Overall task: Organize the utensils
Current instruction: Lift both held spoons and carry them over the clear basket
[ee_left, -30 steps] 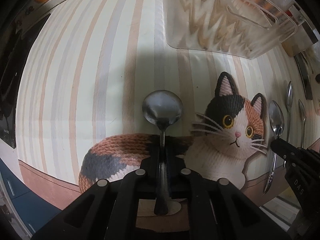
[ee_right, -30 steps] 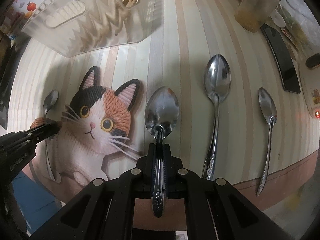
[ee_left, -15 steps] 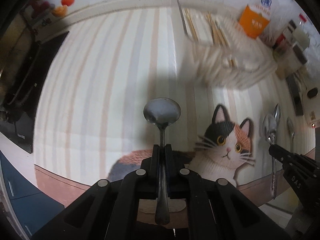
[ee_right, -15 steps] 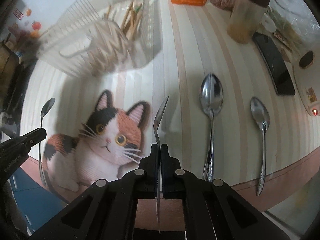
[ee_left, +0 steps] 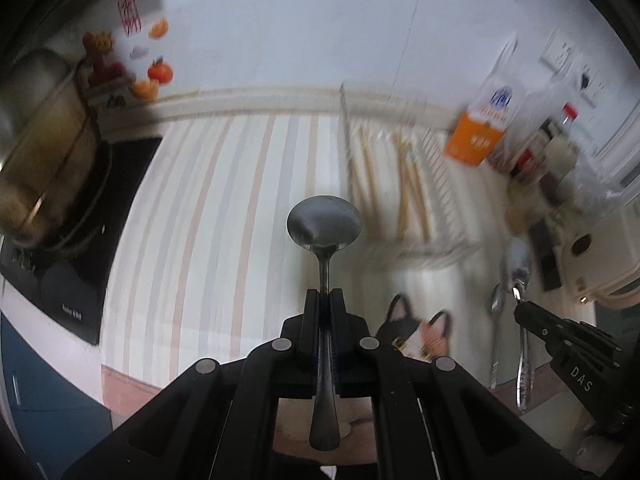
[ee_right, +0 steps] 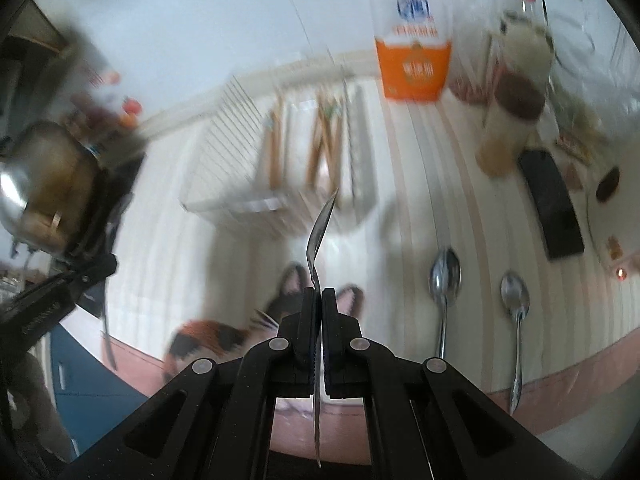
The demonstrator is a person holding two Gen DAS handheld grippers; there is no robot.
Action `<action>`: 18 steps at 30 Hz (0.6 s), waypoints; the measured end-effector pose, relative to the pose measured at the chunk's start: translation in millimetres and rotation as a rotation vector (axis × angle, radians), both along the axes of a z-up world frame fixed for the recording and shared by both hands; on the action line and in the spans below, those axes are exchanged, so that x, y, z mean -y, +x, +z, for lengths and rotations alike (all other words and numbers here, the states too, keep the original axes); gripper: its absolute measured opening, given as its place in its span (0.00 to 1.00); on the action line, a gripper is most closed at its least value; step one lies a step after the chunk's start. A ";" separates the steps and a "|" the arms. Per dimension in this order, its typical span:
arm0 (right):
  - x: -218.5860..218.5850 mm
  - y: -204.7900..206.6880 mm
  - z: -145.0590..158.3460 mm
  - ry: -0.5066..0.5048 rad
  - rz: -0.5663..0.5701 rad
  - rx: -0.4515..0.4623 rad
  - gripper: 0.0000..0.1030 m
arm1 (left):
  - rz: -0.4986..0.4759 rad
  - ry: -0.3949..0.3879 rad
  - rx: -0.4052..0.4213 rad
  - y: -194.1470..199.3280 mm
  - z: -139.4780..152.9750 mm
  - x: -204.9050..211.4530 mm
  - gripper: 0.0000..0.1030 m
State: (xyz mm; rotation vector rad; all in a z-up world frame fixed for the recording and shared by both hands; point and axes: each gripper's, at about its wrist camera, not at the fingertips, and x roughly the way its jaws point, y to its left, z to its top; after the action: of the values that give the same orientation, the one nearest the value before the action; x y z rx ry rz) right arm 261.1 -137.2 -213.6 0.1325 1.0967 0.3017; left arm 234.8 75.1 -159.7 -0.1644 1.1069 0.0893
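My left gripper (ee_left: 325, 300) is shut on a steel spoon (ee_left: 324, 226), bowl forward, held above the striped mat. My right gripper (ee_right: 319, 300) is shut on another spoon (ee_right: 320, 224), turned on edge and raised. The right gripper also shows at the right of the left wrist view (ee_left: 520, 312), the left gripper at the left of the right wrist view (ee_right: 108, 268). A clear utensil basket (ee_right: 240, 176) with chopsticks (ee_right: 320, 148) stands ahead of both. Two spoons (ee_right: 445, 276) (ee_right: 515, 300) lie on the mat at the right.
An orange carton (ee_right: 412, 64), a jar (ee_right: 512, 120) and a black phone (ee_right: 554, 204) stand at the back right. A steel pot (ee_left: 36, 152) sits on a black cooktop (ee_left: 80, 248) at the left. The cat picture (ee_left: 416, 340) is on the mat near the front edge.
Both grippers have risen and tilted up with their spoons, so the wall and the basket's top now show. The right spoon turned on edge.
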 end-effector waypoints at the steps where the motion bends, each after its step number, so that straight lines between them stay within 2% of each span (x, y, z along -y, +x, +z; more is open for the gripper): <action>1: 0.9 2.6 6.8 0.010 -0.001 0.011 0.02 | -0.007 -0.006 0.014 4.0 7.5 1.6 0.02; 6: -2.7 41.3 45.2 0.050 -0.012 0.083 0.02 | -0.041 -0.032 0.056 36.2 31.3 14.0 0.02; 9: -4.3 71.3 51.6 0.073 -0.019 0.087 0.02 | -0.061 -0.038 0.053 65.0 33.5 22.8 0.02; 14: -14.4 123.7 43.1 0.077 -0.014 0.056 0.02 | -0.085 -0.059 0.017 115.0 22.2 31.9 0.02; 18: -22.9 155.3 19.3 0.069 -0.024 0.008 0.02 | -0.083 -0.088 -0.028 145.0 5.0 28.5 0.02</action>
State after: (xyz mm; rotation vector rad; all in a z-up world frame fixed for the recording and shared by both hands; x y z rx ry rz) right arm 416.4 -114.3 -194.4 0.2050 1.0768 0.3185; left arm 379.8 46.6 -154.7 -0.1959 1.1444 -0.0316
